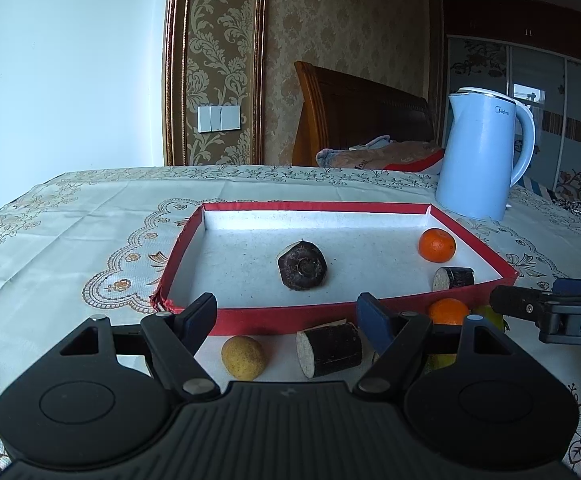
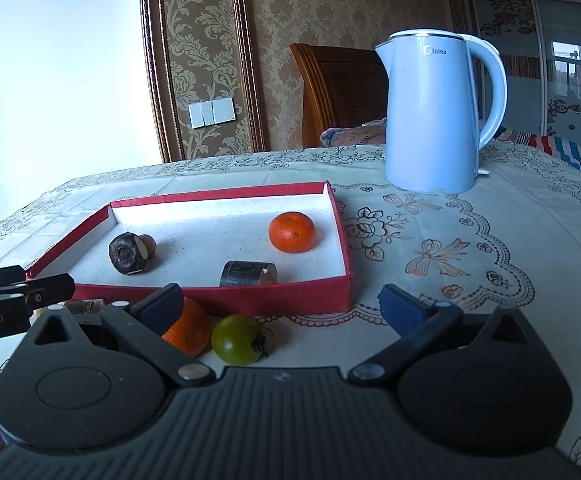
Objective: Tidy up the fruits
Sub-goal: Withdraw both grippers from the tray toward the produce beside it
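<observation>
Figure: two wrist views of the fruit-sorting table, all places given relative to the red tray point(image 1: 250, 318).

The tablecloth point(image 1: 70, 232) carried everything. A blue kettle point(image 2: 434, 120) stood upright beyond the tray's far right corner. The tray lay flat, its long axis running left to right across my left view.

My left gripper point(image 1: 286, 312) hovered low just before the tray's near wall, pointing forward over it, its jaws spread wide and holding nothing. My right gripper point(image 2: 282, 304) sat before the tray's near right corner, level, aimed toward the kettle, jaws likewise released and empty; its tip point(image 1: 530, 306) showed at the right edge of the left view.

Inside the tray I saw three items: a dark cut stalk piece point(image 1: 302, 266) near the middle, its round cut face turned toward the left camera; an orange point(image 2: 291, 232) toward the far right corner; and a second dark piece point(image 2: 248, 274) lying on its side against the near wall, long axis parallel to that wall.

Outside, along the near wall, lay a third dark piece point(image 1: 328, 348), axis left to right with its pale cut end leftward, a yellowish fruit point(image 1: 243, 358) left of it, a second orange point(image 2: 188, 330), and a green tomato point(image 2: 237, 340), stem pointing right.
</observation>
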A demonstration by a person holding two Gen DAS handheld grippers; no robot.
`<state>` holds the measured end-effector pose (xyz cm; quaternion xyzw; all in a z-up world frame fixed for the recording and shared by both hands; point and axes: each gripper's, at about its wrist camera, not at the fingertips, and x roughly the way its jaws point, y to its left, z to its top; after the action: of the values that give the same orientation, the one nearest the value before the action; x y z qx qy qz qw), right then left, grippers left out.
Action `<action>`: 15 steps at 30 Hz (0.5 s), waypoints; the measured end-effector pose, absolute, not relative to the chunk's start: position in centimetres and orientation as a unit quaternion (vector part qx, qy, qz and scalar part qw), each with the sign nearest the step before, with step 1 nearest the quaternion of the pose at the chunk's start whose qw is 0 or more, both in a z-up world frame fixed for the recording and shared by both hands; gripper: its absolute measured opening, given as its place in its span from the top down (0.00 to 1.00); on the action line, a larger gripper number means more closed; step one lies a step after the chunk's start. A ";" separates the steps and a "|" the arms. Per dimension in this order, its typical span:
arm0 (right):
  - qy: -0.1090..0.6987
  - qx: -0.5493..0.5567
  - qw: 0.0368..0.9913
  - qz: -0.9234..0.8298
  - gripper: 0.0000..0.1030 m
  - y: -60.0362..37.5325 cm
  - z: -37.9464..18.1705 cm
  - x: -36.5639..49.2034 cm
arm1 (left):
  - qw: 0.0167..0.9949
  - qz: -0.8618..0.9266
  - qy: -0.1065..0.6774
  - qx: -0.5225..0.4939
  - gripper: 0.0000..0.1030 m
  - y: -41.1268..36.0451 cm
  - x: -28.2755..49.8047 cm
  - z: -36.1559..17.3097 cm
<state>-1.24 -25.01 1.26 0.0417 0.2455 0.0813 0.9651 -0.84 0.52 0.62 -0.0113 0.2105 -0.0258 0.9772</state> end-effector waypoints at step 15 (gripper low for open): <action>0.288 0.081 0.952 0.065 0.00 -26.4 0.2 -0.7 | 0.960 -0.036 0.253 -0.114 0.25 4.9 -1.9 -0.5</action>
<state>-0.73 -26.44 0.24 0.0810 0.2875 0.0646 0.9521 -1.95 4.85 -0.54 -0.1136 0.2534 -0.0360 0.9600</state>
